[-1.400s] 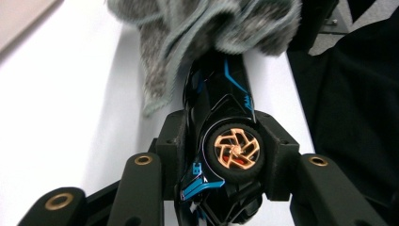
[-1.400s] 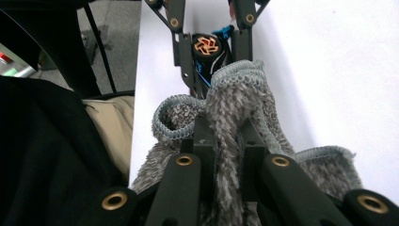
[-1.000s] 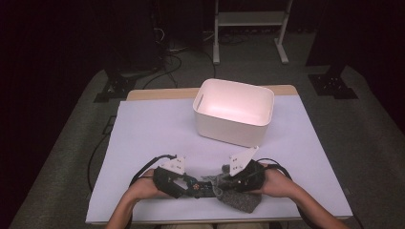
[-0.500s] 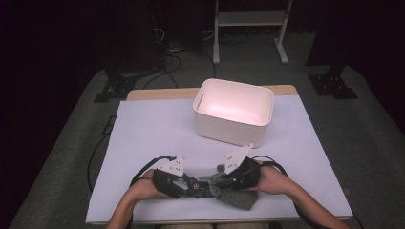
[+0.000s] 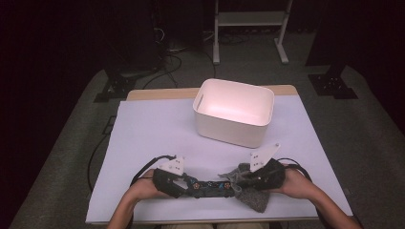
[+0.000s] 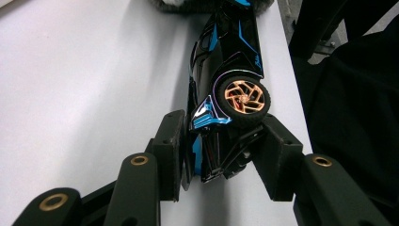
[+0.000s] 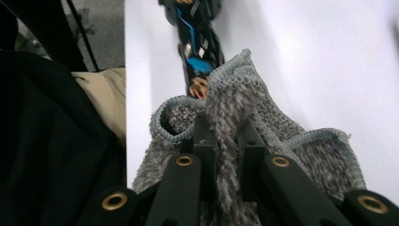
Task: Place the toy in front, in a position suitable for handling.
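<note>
I'm wiping the toy car [image 6: 230, 61] w/ the grey cloth [image 7: 244, 127]. My left gripper [image 6: 219, 141] is clamped on the car's near end, jaws on its top and underside, so it sits on edge on the counter [image 5: 157, 129], one copper wheel [image 6: 243, 95] facing up. My right gripper [image 7: 221, 136] is pinched tight on a fold of the cloth, just ahead of which sits the car's far end. To do it well, I'd hold the left steady and drag the cloth along the body, not across. Car's long axis runs straight btw both grippers, pointing away from the left toward the right.
</note>
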Available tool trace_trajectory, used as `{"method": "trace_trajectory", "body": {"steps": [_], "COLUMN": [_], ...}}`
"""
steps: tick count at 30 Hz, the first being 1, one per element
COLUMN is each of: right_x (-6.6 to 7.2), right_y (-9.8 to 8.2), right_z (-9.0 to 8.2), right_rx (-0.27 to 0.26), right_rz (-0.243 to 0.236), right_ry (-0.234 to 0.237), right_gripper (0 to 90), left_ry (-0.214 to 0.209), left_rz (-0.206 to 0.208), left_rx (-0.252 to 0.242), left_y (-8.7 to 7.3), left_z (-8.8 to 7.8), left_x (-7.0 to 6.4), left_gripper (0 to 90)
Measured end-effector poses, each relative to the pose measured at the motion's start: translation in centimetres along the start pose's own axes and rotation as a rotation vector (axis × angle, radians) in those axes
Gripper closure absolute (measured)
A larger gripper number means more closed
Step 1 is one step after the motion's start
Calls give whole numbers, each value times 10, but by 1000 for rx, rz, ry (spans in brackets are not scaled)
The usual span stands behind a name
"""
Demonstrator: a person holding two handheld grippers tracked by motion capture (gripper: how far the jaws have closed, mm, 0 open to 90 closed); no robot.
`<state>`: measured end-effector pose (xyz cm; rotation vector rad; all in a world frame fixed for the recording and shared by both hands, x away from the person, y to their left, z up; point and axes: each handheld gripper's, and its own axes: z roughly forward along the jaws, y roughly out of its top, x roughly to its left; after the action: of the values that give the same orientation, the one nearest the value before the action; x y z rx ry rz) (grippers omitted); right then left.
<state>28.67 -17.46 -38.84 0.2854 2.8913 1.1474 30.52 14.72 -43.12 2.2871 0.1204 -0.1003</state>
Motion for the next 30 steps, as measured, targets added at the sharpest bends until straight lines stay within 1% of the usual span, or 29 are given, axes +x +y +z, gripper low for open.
{"method": "trace_trajectory", "body": {"steps": [2, 4, 5, 6, 7, 10, 12, 15, 17, 18, 19, 20, 23, 24, 26, 30], "right_x": [1, 3, 2, 2, 2, 7, 7, 3, 3, 2, 3, 4, 6, 7, 7, 10], "right_y": [7, 15, 17, 20, 23, 30, 30, 24, 21, 21, 22, 23, 34, 38, 46, 59], "right_z": [6, 10, 11, 12, 13, 20, 21, 16, 13, 12, 13, 14, 23, 26, 33, 45], "right_rx": [0, 8, 4, -5, -8, 4, 5, 9, 6, 7, 10, 12, 27, 26, 17, 23], "right_rz": [-24, -36, -43, -37, -48, -71, -73, -52, -41, -48, -44, -54, -76, -90, -102, -130], "right_ry": [10, 7, 12, 19, 25, 34, 37, 33, 29, 26, 25, 25, 28, 31, 45, 59], "right_gripper": [812, 812, 813, 813, 813, 812, 813, 813, 813, 812, 813, 812, 812, 812, 812, 811], "left_ry": [1, 3, 1, 0, 1, 2, 0, -9, -10, -11, -11, -11, -9, -8, -8, -8], "left_rz": [-1, -3, -3, -3, -2, -4, -5, -16, -13, -13, -14, -14, -15, -16, -12, -7], "left_rx": [-1, -5, -5, -4, -3, -5, -5, -16, -15, -16, -18, -18, -21, -22, -23, -23], "left_y": [0, 0, 0, 0, 0, 0, -1, -1, -1, -1, -1, -1, -1, -1, -1, -2], "left_z": [0, 0, 0, 0, 0, 1, 0, 1, 1, 1, 2, 2, 2, 2, 2, 2], "left_x": [0, -1, 0, 0, 0, 0, 0, 1, 1, 2, 2, 2, 1, 1, 1, 1], "left_gripper": [567, 566, 567, 567, 567, 566, 566, 567, 568, 568, 568, 568, 568, 568, 568, 568]}}
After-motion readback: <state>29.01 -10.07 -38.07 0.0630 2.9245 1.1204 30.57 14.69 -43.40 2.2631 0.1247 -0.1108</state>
